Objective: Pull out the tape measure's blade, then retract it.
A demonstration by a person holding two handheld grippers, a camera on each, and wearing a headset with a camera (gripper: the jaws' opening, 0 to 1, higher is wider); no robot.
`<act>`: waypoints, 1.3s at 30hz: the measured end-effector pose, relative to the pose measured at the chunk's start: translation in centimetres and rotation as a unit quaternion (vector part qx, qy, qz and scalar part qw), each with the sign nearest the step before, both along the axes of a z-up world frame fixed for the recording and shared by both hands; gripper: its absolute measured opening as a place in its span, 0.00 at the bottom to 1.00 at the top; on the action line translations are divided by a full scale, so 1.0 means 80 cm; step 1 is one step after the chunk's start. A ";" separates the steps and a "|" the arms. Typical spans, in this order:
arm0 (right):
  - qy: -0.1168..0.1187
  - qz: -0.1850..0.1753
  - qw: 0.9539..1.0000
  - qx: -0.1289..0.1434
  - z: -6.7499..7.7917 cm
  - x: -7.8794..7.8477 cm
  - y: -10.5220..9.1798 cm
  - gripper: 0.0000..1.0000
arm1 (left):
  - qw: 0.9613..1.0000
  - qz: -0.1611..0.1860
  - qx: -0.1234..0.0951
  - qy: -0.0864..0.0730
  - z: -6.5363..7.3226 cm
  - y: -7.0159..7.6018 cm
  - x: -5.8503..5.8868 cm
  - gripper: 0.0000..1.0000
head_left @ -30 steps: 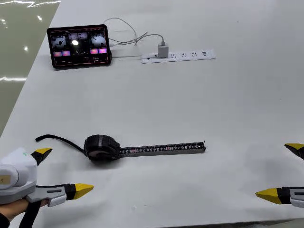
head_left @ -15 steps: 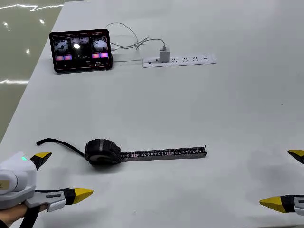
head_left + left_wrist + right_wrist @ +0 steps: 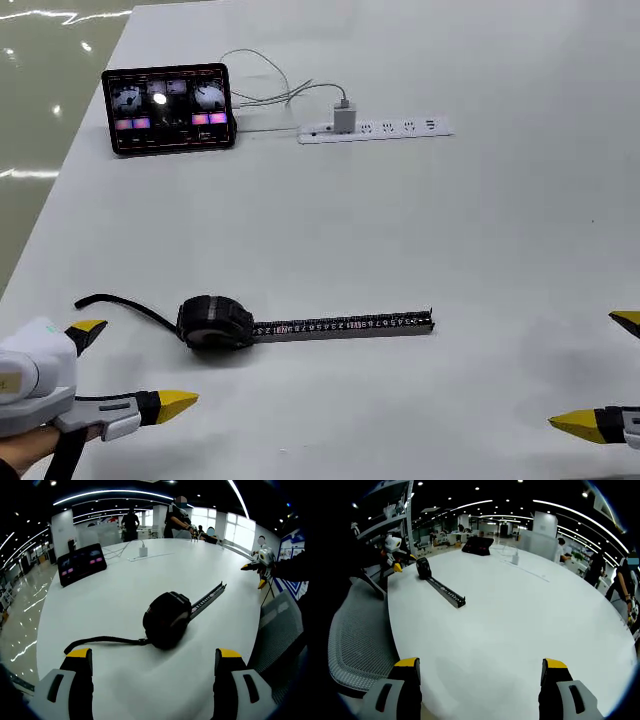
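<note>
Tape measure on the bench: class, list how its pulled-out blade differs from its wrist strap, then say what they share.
The blade lies straight; the strap curves. The blade carries printed numbers; the strap is plain black. The blade points toward the right gripper; the strap toward the left gripper. Shared: both lie on the white table, joined to the case.

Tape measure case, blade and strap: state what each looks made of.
Case: matte black, probably rubber-coated plastic; dull, no glare. Blade: thin stiff strip lying straight with printed marks, likely painted steel. Strap: black, limp curving loop, probably fabric or cord.
</note>
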State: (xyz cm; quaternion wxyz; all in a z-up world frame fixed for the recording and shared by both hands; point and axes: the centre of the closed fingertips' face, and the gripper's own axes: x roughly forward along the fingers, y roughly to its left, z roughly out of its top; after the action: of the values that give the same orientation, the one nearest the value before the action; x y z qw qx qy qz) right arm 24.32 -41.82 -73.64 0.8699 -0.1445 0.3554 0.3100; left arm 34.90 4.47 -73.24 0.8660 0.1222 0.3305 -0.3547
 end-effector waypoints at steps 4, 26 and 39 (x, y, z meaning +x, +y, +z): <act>0.000 0.015 1.000 -0.006 0.004 0.010 0.003 0.99 | 1.000 0.006 -0.002 -0.005 0.004 -0.008 0.007 0.99; 0.004 0.112 0.993 -0.034 0.022 0.062 0.031 0.99 | 0.999 0.035 -0.028 -0.018 0.019 -0.065 0.033 0.98; 0.014 0.144 0.989 -0.044 0.017 0.076 0.048 0.99 | 0.990 0.119 -0.025 -0.072 0.031 -0.070 0.059 0.99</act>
State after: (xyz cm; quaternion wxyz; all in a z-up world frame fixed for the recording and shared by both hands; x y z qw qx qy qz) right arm 30.43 -38.00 -72.26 0.8041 -0.2280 0.3564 0.4177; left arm 39.61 -1.10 -70.77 0.9263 0.0852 0.2704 -0.2482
